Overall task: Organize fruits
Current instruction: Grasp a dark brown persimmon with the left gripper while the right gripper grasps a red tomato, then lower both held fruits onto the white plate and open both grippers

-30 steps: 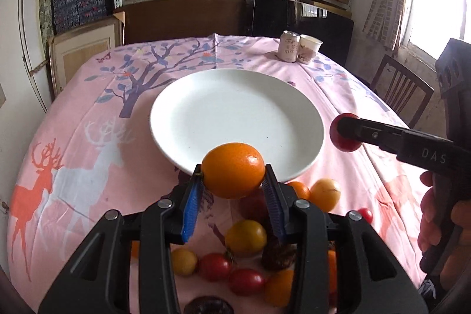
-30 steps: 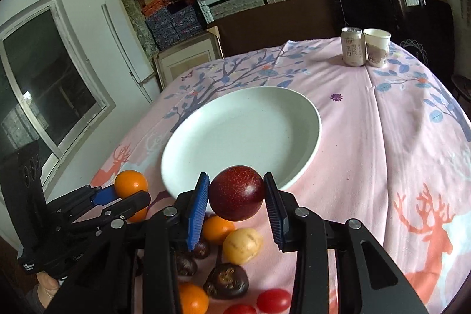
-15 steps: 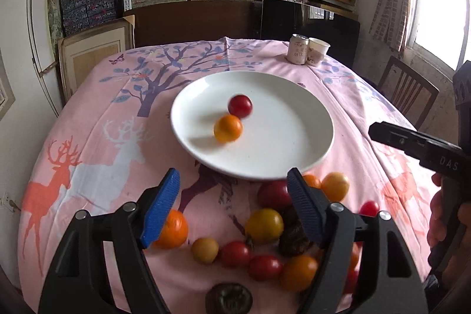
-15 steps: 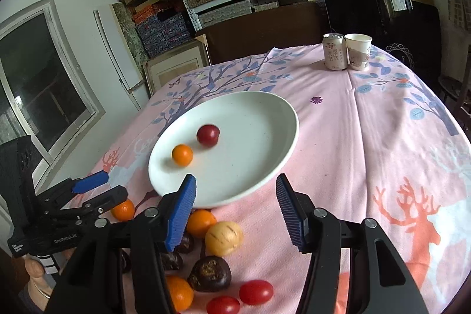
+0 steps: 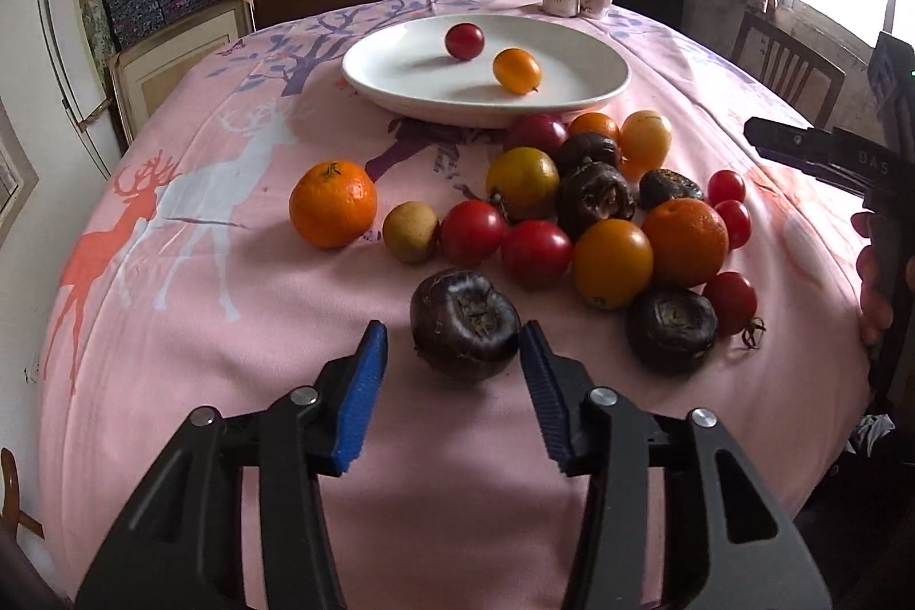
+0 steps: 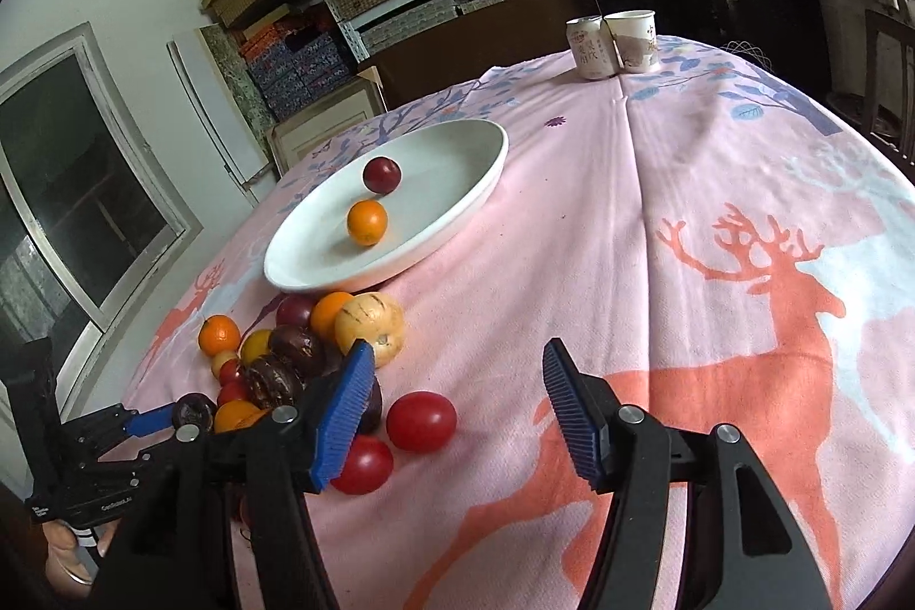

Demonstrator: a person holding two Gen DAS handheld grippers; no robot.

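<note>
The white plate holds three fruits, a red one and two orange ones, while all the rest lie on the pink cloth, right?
Not quite: the white plate holds two, one red fruit and one orange fruit, as the left wrist view shows. The rest do lie on the pink cloth.

1. A pink tablecloth (image 5: 217,324) is showing orange and white deer and purple trees.
2. A white plate (image 5: 572,92) is carrying one dark red fruit (image 5: 464,40) and one orange fruit (image 5: 516,70).
3. The loose fruit pile (image 5: 572,210) is mixing red, orange, yellow and dark brown.
4. The grippers' black arms are wearing blue ribbed pads (image 6: 343,415).
5. A pale cup (image 6: 632,38) is bearing a faint print.
</note>
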